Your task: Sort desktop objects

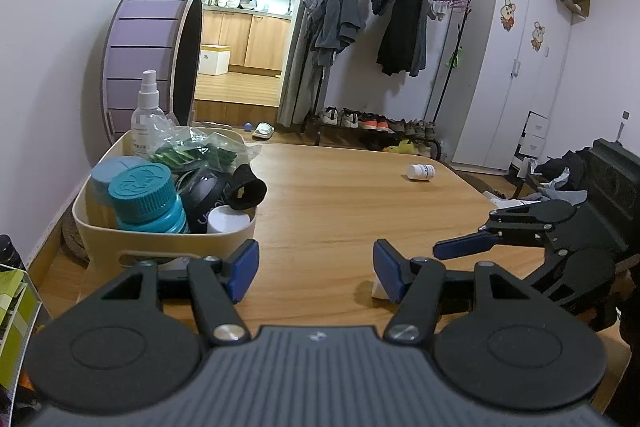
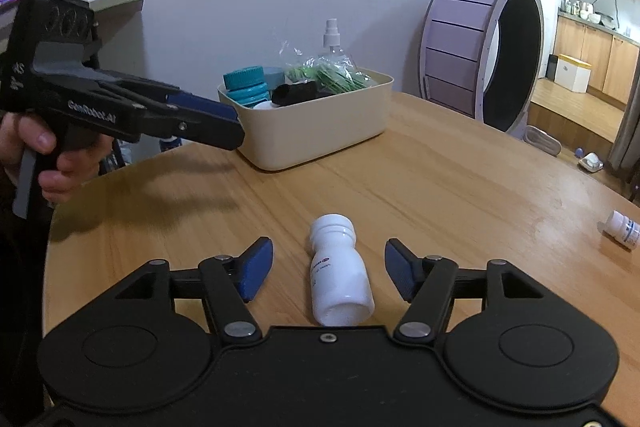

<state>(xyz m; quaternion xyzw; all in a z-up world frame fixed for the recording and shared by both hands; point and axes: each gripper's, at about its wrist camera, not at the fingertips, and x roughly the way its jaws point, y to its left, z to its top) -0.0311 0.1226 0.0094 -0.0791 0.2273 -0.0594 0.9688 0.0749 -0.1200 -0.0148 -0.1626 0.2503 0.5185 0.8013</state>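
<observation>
Right tool [image 2: 329,269]: gaping wide, gripping nothing, straddling toppled white bottle [image 2: 339,273] for pickup. Left tool [image 1: 316,269]: gaping, empty, waiting. Bin [image 2: 320,131] sitting at 12 o'clock on counter [image 2: 460,187].

"GenRobot.AI" (white lettering) on left tool [image 2: 208,123].

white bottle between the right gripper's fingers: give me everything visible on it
The white bottle looks like glossy plastic, with a ribbed white screw cap, a narrower neck and a small red and blue label mark on its side. It lies on its side on the wooden table, cap pointing away from the camera, base toward it. It sits between the open fingers of the right gripper, touching neither pad. Only the table touches it.
</observation>
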